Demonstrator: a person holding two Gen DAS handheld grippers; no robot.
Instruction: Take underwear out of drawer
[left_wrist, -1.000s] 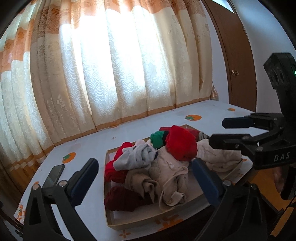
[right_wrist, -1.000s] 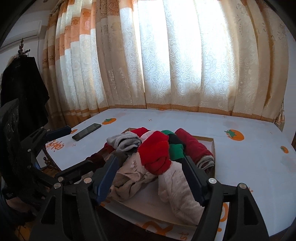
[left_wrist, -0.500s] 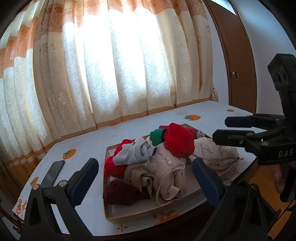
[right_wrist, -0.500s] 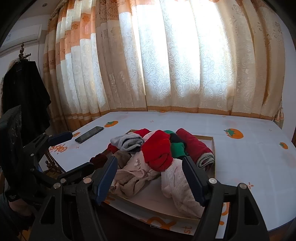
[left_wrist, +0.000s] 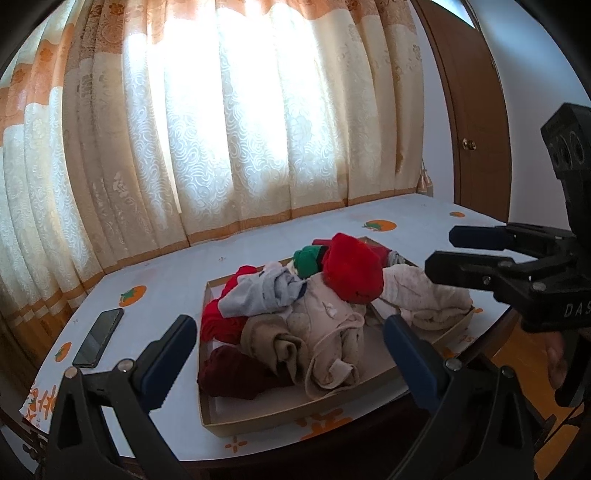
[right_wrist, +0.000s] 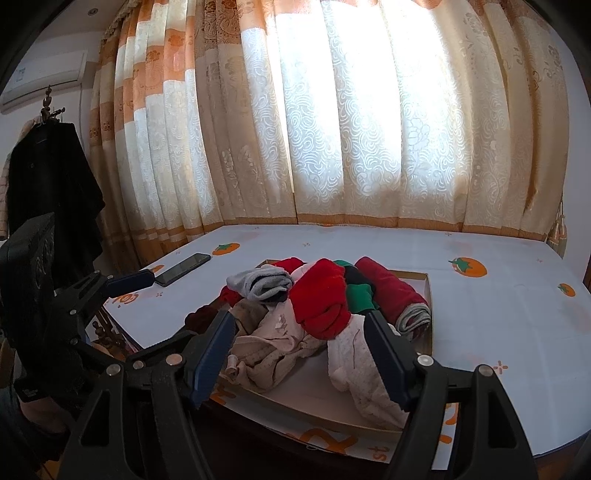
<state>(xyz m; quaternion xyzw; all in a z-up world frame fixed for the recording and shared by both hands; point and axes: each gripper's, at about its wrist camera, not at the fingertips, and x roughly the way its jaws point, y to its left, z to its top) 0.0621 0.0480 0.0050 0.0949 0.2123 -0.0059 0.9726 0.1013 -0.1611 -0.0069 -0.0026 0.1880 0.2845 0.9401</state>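
A shallow cardboard drawer tray (left_wrist: 295, 415) (right_wrist: 427, 291) sits on the white table with a heap of underwear: a bright red piece (left_wrist: 352, 271) (right_wrist: 323, 299) on top, green (left_wrist: 306, 258), grey (left_wrist: 264, 293) (right_wrist: 260, 282), beige (left_wrist: 325, 332) (right_wrist: 269, 349), dark red (left_wrist: 232, 376) and cream (right_wrist: 360, 363) ones. My left gripper (left_wrist: 284, 354) is open and empty, hovering in front of the tray's near edge. My right gripper (right_wrist: 299, 349) is open and empty, in front of the tray on its other side; it also shows in the left wrist view (left_wrist: 454, 254).
A black phone (left_wrist: 99, 336) (right_wrist: 183, 268) lies on the tablecloth (right_wrist: 498, 332) left of the tray. Curtains (left_wrist: 240, 129) hang behind the table. A brown door (left_wrist: 469, 110) stands at the right, and a dark coat (right_wrist: 51, 192) hangs at the left.
Both grippers have drawn back and up a little from the tray, so the heap looks smaller and farther. The clothes have not moved. Both grippers stay open.
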